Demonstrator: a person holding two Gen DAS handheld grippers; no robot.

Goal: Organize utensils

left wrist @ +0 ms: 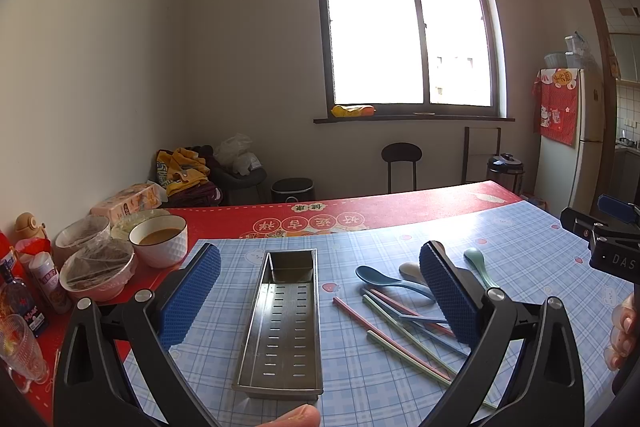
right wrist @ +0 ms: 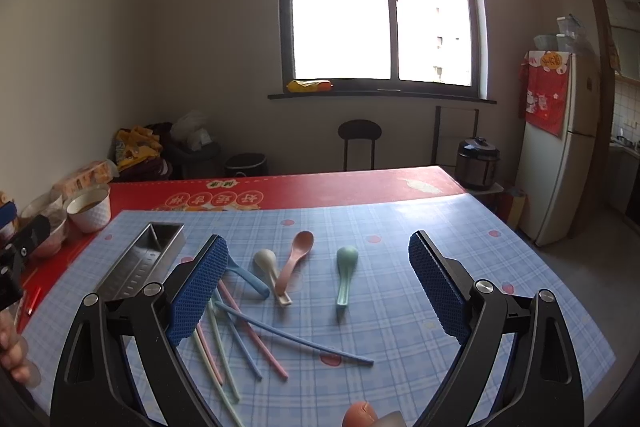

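Note:
A perforated steel tray (left wrist: 280, 319) lies on the blue checked tablecloth (left wrist: 352, 355), empty; it also shows in the right wrist view (right wrist: 140, 263). Right of it lie a blue spoon (left wrist: 380, 279), a white spoon (left wrist: 412, 270), a green spoon (left wrist: 478, 265) and several coloured chopsticks (left wrist: 400, 331). The right wrist view shows the pink spoon (right wrist: 296, 259), white spoon (right wrist: 272, 275), green spoon (right wrist: 345, 275), blue spoon (right wrist: 248, 277) and chopsticks (right wrist: 256, 343). My left gripper (left wrist: 320, 299) is open above the tray. My right gripper (right wrist: 318, 287) is open above the spoons.
Bowls (left wrist: 160, 239), covered dishes (left wrist: 98, 271), bottles (left wrist: 20, 303), a glass (left wrist: 18, 347) and a tissue pack (left wrist: 128, 203) crowd the table's left side on the red cloth (left wrist: 400, 207). A stool (left wrist: 401, 163), a fridge (left wrist: 572, 139) and a cooker (right wrist: 478, 163) stand beyond.

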